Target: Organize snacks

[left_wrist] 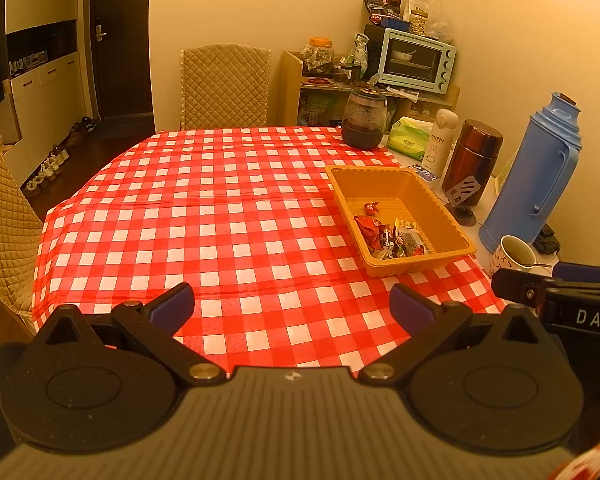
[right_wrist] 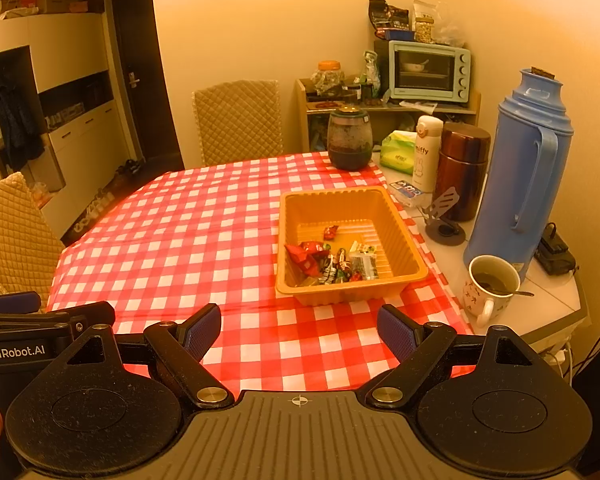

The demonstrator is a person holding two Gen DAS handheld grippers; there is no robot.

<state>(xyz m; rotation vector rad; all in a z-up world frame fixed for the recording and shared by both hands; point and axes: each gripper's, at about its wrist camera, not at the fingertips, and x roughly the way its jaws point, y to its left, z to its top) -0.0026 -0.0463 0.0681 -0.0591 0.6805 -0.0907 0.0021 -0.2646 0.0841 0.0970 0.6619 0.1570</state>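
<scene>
Wrapped snacks [right_wrist: 332,262] in orange tray [right_wrist: 414,258] (both hand-held grippers agape)

Right gripper [right_wrist: 299,334] hanging wide open over the checkered tablecloth [right_wrist: 180,240], orange tray [right_wrist: 404,236] of snacks [right_wrist: 332,260] just ahead.

Blue thermos [right_wrist: 516,184], mug [right_wrist: 488,286], toaster oven [right_wrist: 430,70]
</scene>
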